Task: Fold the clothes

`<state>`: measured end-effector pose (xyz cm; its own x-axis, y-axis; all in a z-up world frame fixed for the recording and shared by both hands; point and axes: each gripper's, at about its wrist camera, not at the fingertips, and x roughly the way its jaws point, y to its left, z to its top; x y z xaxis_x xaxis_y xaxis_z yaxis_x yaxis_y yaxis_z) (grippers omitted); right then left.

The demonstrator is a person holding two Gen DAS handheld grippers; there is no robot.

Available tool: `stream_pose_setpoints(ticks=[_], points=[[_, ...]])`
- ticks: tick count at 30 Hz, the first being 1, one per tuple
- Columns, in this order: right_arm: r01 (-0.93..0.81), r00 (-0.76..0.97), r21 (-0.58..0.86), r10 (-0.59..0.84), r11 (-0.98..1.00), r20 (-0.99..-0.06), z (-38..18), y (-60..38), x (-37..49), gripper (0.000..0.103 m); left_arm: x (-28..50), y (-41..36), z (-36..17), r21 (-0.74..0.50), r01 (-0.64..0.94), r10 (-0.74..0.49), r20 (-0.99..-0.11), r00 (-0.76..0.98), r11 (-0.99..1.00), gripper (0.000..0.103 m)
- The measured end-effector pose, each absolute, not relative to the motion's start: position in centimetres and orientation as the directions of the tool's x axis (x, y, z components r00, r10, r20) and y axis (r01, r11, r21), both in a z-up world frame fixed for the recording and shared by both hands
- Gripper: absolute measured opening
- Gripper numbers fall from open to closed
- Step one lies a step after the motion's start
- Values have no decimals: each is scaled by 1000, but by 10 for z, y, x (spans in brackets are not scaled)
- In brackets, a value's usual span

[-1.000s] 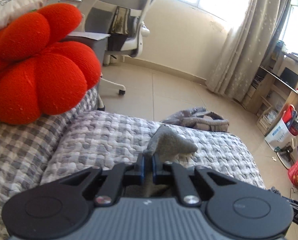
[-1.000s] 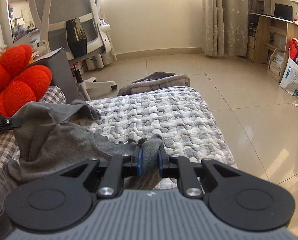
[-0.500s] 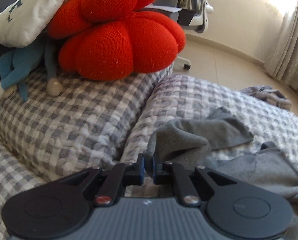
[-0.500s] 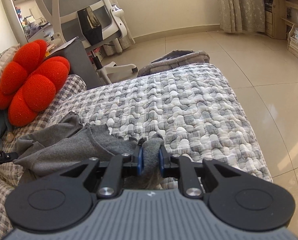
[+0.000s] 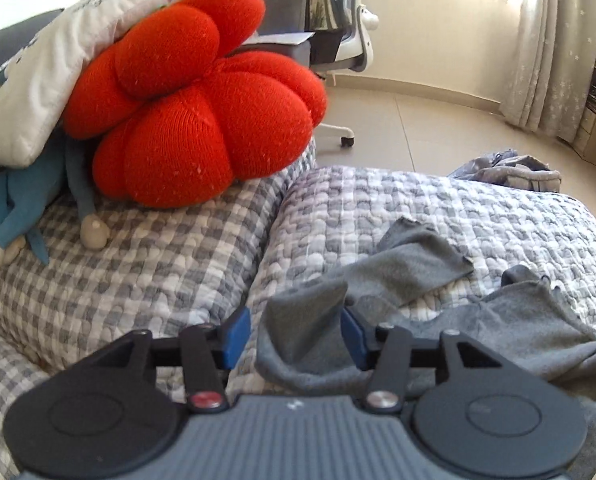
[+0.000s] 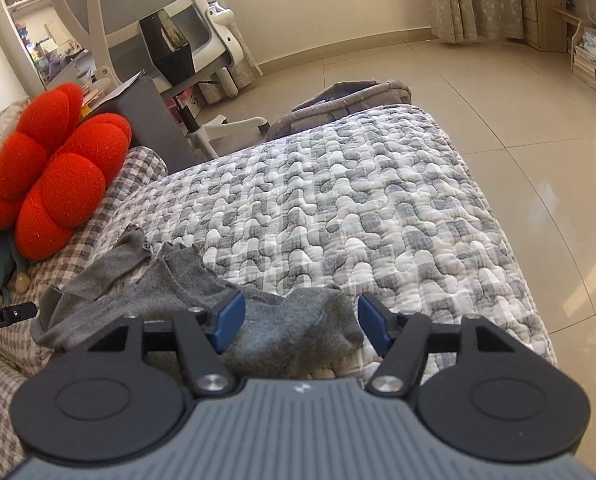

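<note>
step: release after laying grey garment (image 5: 414, 264) on quilted cushion (image 6: 338, 200), near edge by the seam | left gripper (image 5: 296, 334) + right gripper (image 6: 298, 320): jaws just opened, spread, cloth between but unpinched | next: regrip an edge, fold over | left view only: sleeve end; right view only: cushion's floor-side edge

Grey garment (image 5: 410, 268), red cushion (image 5: 194, 112)

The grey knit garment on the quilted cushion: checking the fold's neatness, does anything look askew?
Yes. The grey knit garment lies rumpled on the quilted grey-and-white cushion, sleeves crossing and edges bunched, not yet a flat fold.
</note>
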<state>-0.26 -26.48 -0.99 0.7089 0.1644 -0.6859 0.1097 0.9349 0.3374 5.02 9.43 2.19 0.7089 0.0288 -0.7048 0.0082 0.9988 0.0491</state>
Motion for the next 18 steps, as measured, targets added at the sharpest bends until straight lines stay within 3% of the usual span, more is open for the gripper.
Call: stream_pose_setpoints(ticks=[5,10,18], points=[[154,704,376,166,914,-691,-12,-274,-1,67,60,61,32,-31,203,-166,-704,690,979,65],[163,698,374,161,913,-698,-13,-274,-1,67,83,21,9,-117,401,-347,-746,568,909,65],[153,674,338,152,929,-723,-18,-270,2,67,105,-15,-25,-145,517,-428,-764,483,844,64]])
